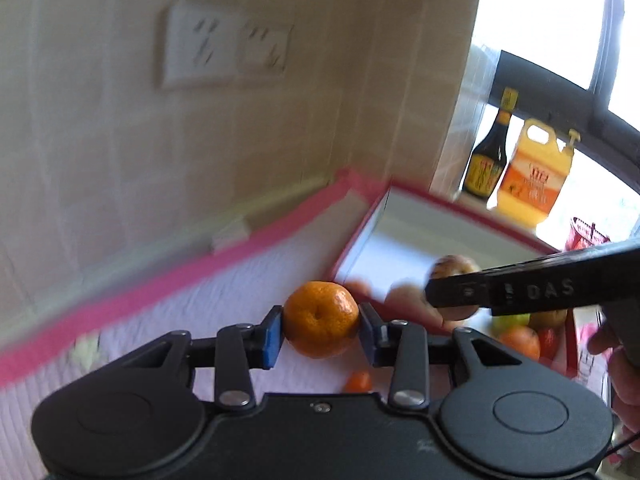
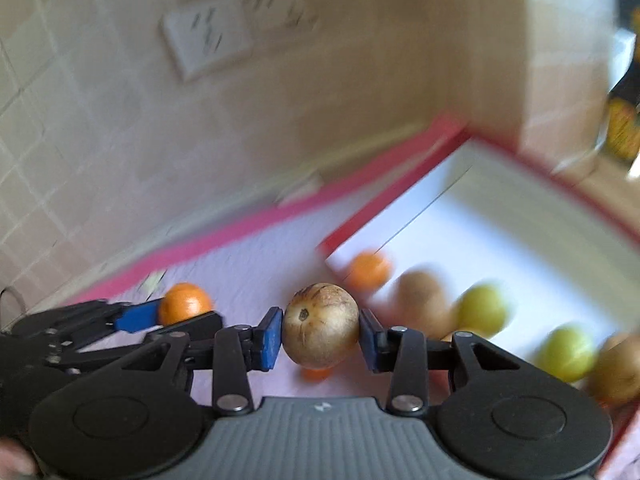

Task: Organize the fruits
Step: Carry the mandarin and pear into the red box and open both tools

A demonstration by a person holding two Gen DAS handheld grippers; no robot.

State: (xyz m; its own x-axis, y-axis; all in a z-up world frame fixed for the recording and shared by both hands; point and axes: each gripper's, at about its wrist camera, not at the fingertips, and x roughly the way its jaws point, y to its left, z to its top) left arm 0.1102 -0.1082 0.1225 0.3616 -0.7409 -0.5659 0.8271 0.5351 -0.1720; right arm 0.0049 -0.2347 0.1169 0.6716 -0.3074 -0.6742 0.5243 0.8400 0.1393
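1. We see a pale quilted mat with a pink border lying along a tiled wall that carries a double socket plate.
2. At the mat's right end stands a red-rimmed white box, open on top; inside it we make out blurred fruit, among them green ones, brownish ones and an orange one.
3. On the sill behind the box, in the left wrist view, stand a dark sauce bottle and a yellow jug.
4. Our left gripper pinches a mandarin between its blue pads, held above the mat just short of the box.
5. Our right gripper clamps a brown round fruit, also above the mat beside the box.
6. A small orange fruit lies on the mat below the grippers.
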